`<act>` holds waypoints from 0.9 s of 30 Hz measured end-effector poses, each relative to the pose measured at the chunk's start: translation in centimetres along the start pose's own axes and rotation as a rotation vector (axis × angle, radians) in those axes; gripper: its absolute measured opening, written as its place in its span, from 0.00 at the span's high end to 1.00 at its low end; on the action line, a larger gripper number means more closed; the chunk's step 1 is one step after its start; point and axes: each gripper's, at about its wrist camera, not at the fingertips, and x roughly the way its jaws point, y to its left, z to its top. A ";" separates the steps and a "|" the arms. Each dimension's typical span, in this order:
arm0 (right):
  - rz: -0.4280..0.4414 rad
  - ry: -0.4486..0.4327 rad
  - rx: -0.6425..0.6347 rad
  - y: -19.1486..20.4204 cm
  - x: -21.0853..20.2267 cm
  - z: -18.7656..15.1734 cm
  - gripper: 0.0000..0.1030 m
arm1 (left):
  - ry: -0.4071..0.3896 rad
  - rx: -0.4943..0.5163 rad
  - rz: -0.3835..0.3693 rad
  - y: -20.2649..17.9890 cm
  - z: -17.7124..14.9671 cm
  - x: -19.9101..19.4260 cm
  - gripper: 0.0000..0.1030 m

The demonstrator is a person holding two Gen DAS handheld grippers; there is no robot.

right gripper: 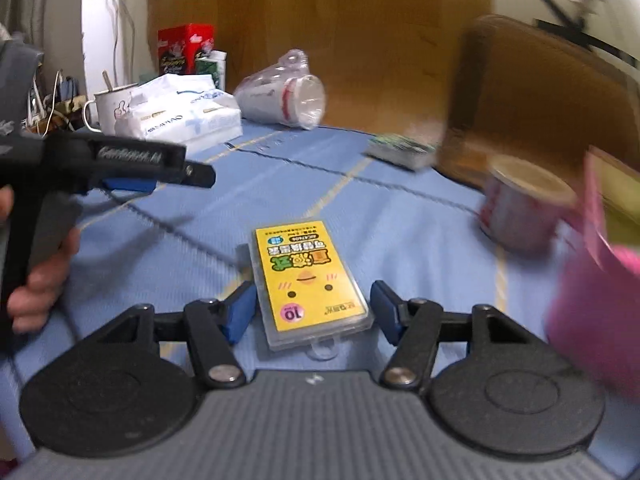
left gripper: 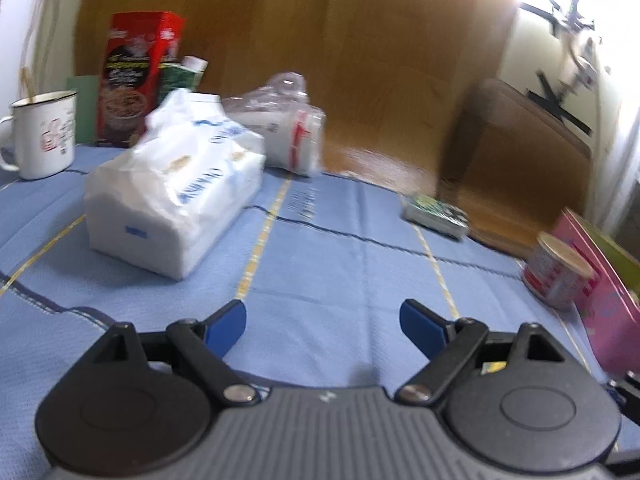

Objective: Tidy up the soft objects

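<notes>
Blue cloth [left gripper: 320, 240], checked with yellow and dark lines, covers the table; all items stand on it.

Left wrist view, left to right:
- White enamel mug [left gripper: 42, 134], a utensil standing in it, at the far left edge.
- Red box [left gripper: 136, 80], upright, behind; a green carton [left gripper: 182, 76] just beside it.
- Tissue pack [left gripper: 172, 196], white plastic wrap with blue print, lying flat, left of centre, well ahead of the fingers.
- Clear bag [left gripper: 284, 128] holding a white roll with red print, on its side, touching the tissue pack's far corner.
- Small green-printed packet [left gripper: 434, 216], flat, near the far edge.
- Tin [left gripper: 560, 270], upright, against a pink box [left gripper: 604, 304] at the right edge.
- Left gripper [left gripper: 323, 326]: jaws spread, only bare cloth between them.

Right wrist view, left to right:
- Hand [right gripper: 38, 272] on the left gripper's handle, at the left edge.
- Yellow card pack [right gripper: 308, 280] in a clear case, flat on the cloth, lying between the blue fingers.
- Right gripper [right gripper: 314, 312]: jaws spread either side of the card pack; the left pad sits just beside its edge, the right pad stands apart.
- Pink object, blurred, at the right edge; kind cannot be told.
</notes>
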 end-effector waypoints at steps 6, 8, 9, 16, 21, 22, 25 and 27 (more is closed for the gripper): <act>-0.057 -0.053 0.149 -2.3 -4.0 -3.3 0.40 | 0.180 0.002 -0.331 -5.3 -1.1 -0.9 0.28; -0.047 -0.066 0.218 -3.1 -4.9 -3.8 0.40 | 0.269 0.005 -0.405 -7.4 -1.4 -0.7 0.28; -0.028 -0.074 0.270 -3.7 -5.3 -4.1 0.40 | 0.302 0.005 -0.423 -8.2 -1.6 -0.4 0.30; 0.017 -0.123 0.408 -5.2 -6.4 -5.2 0.41 | 0.407 0.023 -0.506 -12.5 -2.5 0.7 0.70; -0.074 -0.256 0.351 -5.5 -8.7 -4.5 0.42 | 0.332 0.078 -0.568 -15.8 -0.8 -0.9 0.71; -0.097 -0.288 0.338 -5.7 -9.3 -4.2 0.42 | 0.310 0.100 -0.584 -16.9 -0.1 -1.1 0.70; -0.195 -0.371 0.288 -6.8 -10.6 -3.0 0.42 | 0.259 0.165 -0.626 -20.5 1.7 -1.1 0.70; -0.257 -0.408 0.278 -8.0 -11.3 -2.5 0.42 | 0.223 0.209 -0.651 -22.8 2.5 -0.6 0.70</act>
